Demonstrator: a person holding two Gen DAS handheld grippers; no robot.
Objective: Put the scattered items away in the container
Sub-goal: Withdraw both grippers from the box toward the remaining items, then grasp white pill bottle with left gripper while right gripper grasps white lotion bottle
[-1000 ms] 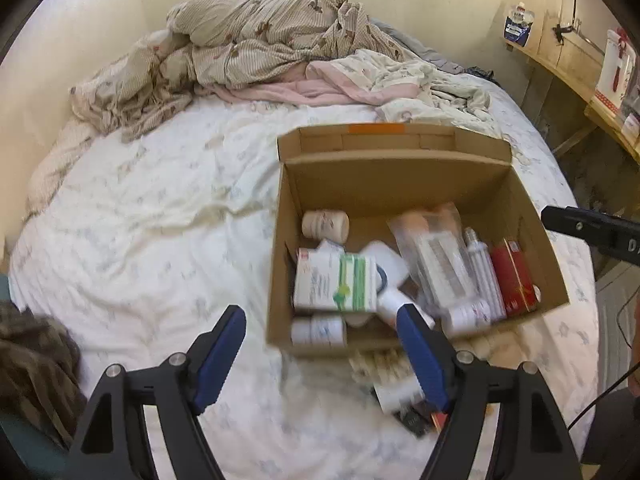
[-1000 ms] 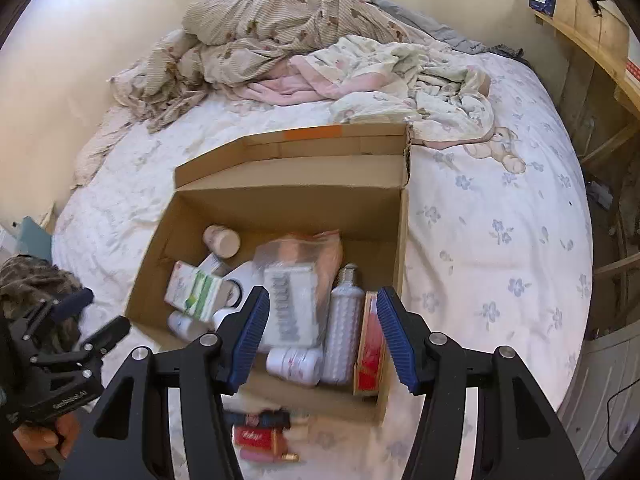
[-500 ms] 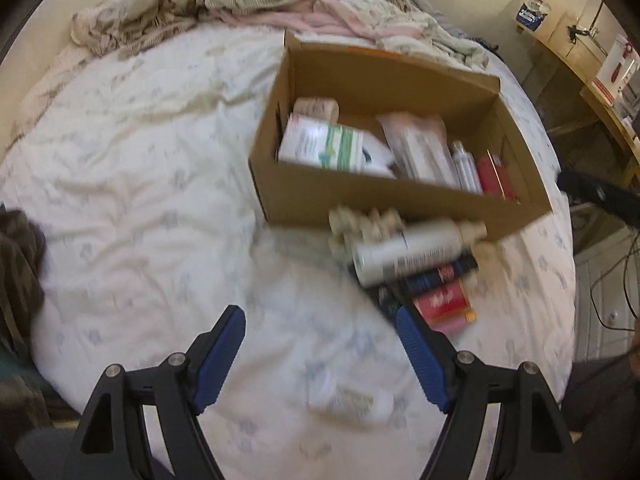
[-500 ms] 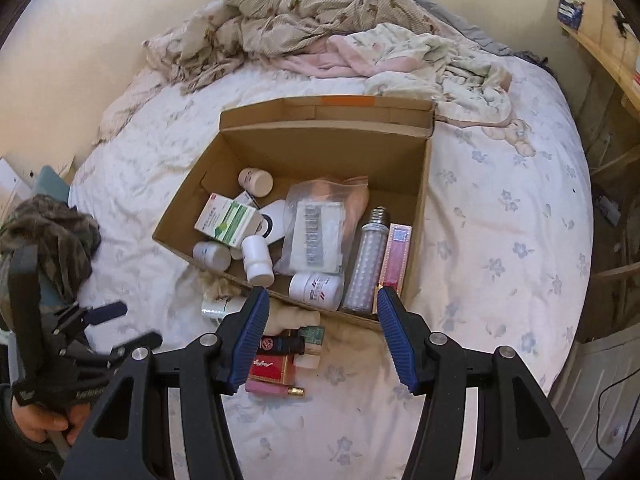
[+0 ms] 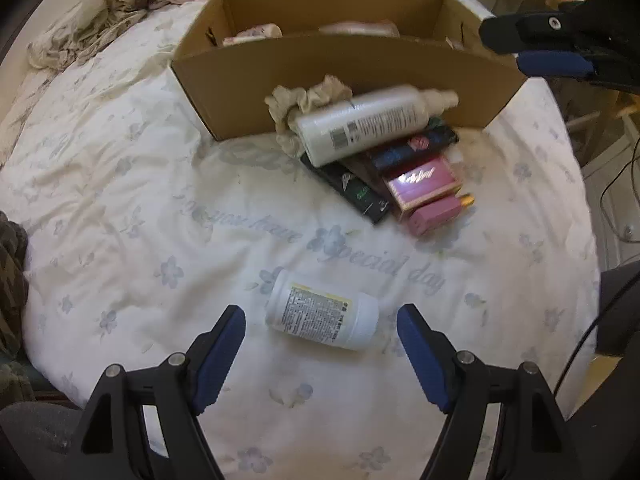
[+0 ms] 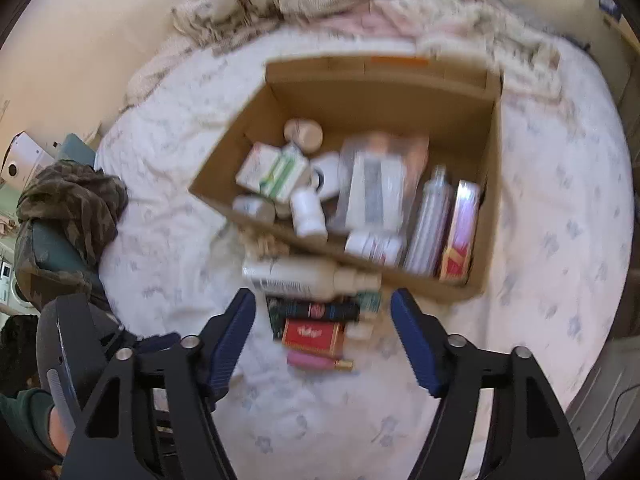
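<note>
Box (image 5: 328,76), cardboard, sits far on the bed (image 5: 120,208), part filled; a pile (image 5: 380,148) of bottle and cartons lies against its near wall. Pill bottle (image 5: 322,314), near, now lies between the left gripper (image 5: 322,338) fingers, which have swung down from the box, wide open, empty. Right gripper (image 6: 323,322), also open and empty, hovers over the pile. Likely next: grasp the pill bottle.

Left gripper (image 5: 321,340) and right gripper (image 6: 323,320) share one build: black angular frames, silver screws near the finger bases, blue padded fingers (image 5: 218,354). A dark green sleeve (image 6: 24,416) shows at eight o'clock.
</note>
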